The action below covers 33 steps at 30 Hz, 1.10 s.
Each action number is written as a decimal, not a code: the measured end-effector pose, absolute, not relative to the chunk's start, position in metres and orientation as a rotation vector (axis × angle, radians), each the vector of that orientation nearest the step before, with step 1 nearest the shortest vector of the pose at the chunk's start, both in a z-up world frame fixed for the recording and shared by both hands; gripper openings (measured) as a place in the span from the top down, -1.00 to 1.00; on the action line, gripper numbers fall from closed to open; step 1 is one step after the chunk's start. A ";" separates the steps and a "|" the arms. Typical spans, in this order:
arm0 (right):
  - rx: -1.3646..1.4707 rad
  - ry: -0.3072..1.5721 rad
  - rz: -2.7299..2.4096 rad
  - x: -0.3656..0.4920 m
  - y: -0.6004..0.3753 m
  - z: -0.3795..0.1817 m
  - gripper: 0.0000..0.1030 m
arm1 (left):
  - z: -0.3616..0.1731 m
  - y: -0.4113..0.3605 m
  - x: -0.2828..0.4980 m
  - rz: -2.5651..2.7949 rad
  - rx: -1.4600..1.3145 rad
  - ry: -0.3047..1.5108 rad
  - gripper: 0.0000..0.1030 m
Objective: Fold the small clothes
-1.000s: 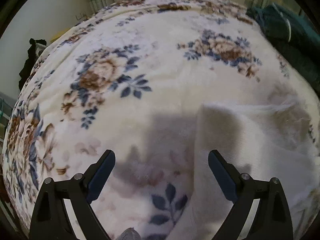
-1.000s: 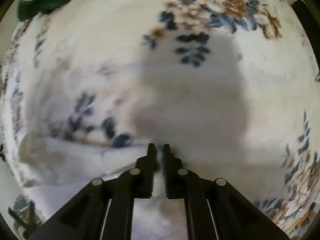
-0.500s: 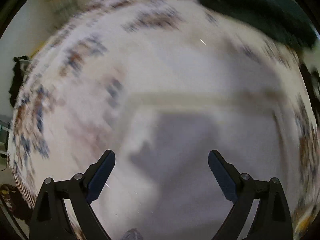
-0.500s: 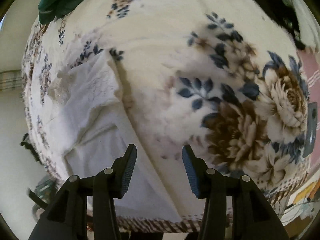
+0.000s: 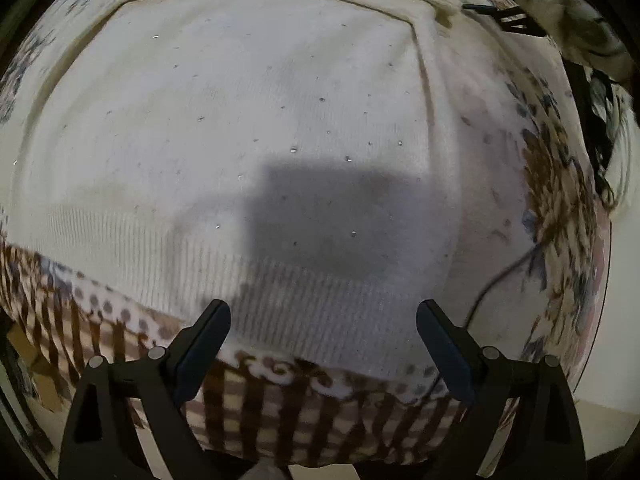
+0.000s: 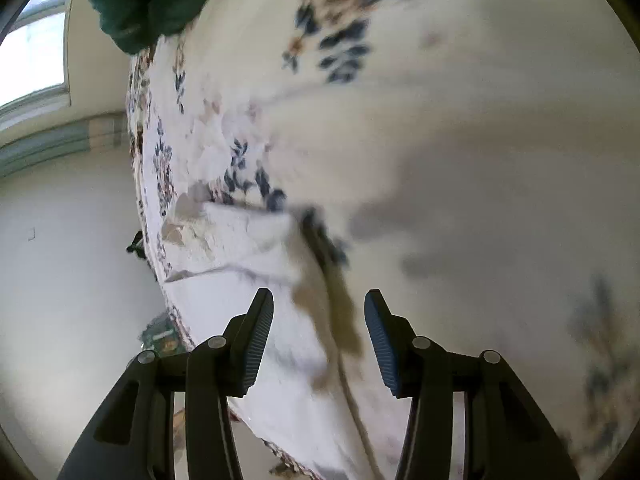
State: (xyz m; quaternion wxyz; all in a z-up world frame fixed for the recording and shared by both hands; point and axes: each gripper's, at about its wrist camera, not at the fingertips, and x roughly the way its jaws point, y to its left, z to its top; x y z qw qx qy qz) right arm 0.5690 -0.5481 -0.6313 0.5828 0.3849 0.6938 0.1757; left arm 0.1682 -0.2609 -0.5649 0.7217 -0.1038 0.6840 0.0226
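Note:
A white knit garment point(image 5: 248, 128) with a ribbed hem lies flat on the floral blanket point(image 5: 560, 184) and fills most of the left wrist view. My left gripper point(image 5: 323, 322) is open and empty, hovering over the ribbed hem near the blanket's checked border. In the right wrist view the same white garment point(image 6: 256, 236) lies near the blanket's left edge. My right gripper point(image 6: 319, 312) is open and empty above the garment's edge, touching nothing that I can see.
A dark green cloth point(image 6: 148, 0) lies at the far end of the floral blanket point(image 6: 480, 120). A thin dark cord point(image 5: 508, 272) runs over the blanket to the right of the garment. A window point(image 6: 32, 40) and a pale wall are beyond the bed's edge.
My right gripper opened and let go of the white garment, then swung over its edge. My left gripper, open throughout, swung from the bare blanket to over the garment's hem.

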 end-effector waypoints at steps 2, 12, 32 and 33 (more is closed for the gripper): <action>0.893 1.653 0.470 0.584 -0.527 -0.649 0.04 | -0.562 -0.256 0.160 0.069 -0.243 1.489 -0.84; 0.514 1.597 0.391 0.612 -0.499 -0.626 0.86 | -0.540 -0.263 0.149 0.012 -0.219 1.440 -0.84; 0.523 1.656 0.472 0.604 -0.499 -0.619 0.83 | -0.555 -0.312 0.153 -0.097 -0.231 1.408 0.98; 0.521 1.638 0.466 0.604 -0.498 -0.612 0.83 | -0.549 -0.300 0.151 -0.089 -0.265 1.396 0.98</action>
